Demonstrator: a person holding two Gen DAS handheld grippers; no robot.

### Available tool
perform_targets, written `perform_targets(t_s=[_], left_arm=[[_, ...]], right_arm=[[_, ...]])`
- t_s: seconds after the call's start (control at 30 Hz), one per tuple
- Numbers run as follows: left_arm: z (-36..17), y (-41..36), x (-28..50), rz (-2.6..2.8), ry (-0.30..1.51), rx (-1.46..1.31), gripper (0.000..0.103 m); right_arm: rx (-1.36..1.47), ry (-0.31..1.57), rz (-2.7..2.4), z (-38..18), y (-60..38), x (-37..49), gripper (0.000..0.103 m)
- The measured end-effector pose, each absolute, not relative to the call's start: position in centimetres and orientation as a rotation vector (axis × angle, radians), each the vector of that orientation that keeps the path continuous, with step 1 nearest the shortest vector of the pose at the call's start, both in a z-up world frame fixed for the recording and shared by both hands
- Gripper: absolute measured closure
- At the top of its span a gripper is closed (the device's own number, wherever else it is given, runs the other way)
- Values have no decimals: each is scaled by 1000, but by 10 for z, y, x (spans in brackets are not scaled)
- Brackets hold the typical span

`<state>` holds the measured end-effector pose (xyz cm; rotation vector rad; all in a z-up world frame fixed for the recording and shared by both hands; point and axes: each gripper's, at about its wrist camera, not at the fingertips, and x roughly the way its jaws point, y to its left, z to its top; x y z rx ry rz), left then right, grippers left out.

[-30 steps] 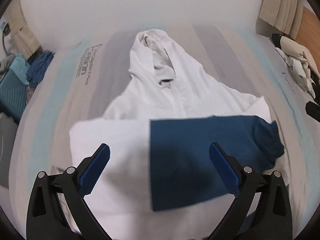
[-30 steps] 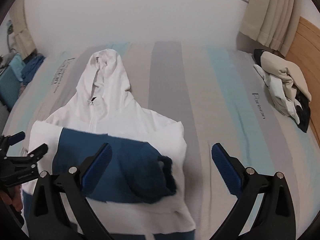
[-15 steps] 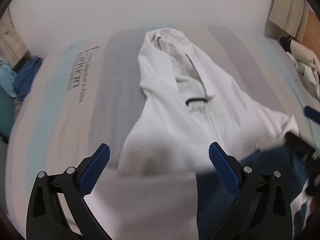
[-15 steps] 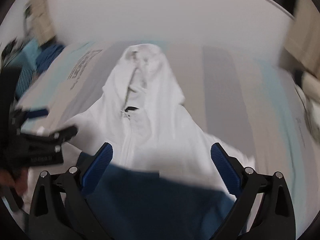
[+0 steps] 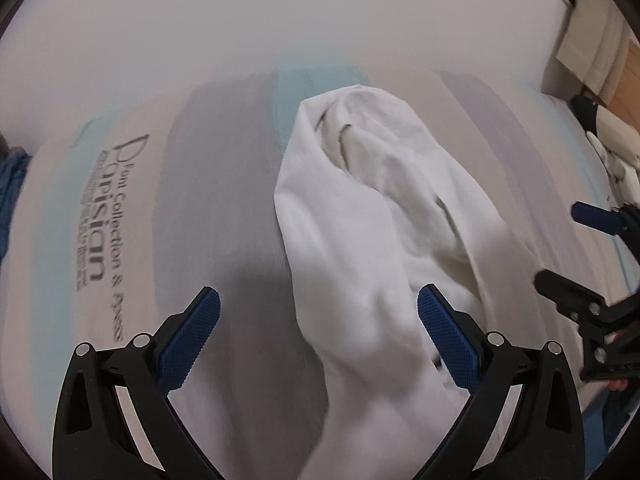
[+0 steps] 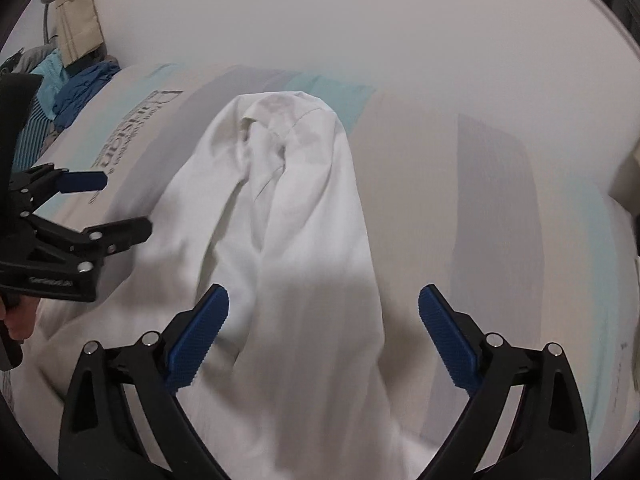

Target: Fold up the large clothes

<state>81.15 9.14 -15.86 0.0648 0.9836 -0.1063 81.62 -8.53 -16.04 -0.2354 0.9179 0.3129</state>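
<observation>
A white hooded jacket (image 5: 360,240) lies on a striped mattress (image 5: 224,208), its hood pointing to the far wall. It also shows in the right wrist view (image 6: 296,216). My left gripper (image 5: 318,336) is open and empty, low over the jacket's left edge by the hood. My right gripper (image 6: 322,332) is open and empty over the jacket's right side. Each gripper shows in the other's view, the right one (image 5: 576,252) and the left one (image 6: 108,204), both open. The jacket's blue folded part is out of view.
The mattress carries printed lettering (image 5: 100,232) on its left side. Blue and teal clothes (image 6: 76,88) are piled at the far left. Light clothes (image 5: 612,148) and a curtain (image 5: 592,40) are at the far right. A white wall (image 5: 320,20) is behind.
Both grippers have moved forward along the jacket, from the folded blue and white lower part up to the hood. The blue part has dropped out of view. Both stayed open.
</observation>
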Motion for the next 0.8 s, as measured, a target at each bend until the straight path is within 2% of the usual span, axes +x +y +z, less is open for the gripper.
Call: perform_targets(t_s=[0.27,0.5,0.8], left_arm=[[-185,100,847,-197,1038,53,6],[-199,82,857,-251,1043,35,6],[-213,88,891,-208,1050,-66,7]], right_arm=[[-148,1027,330,-185,-82,889,10],[-3,1105,348,-202,-96,916,10],[50,1173,375,-222,-91,940,13]])
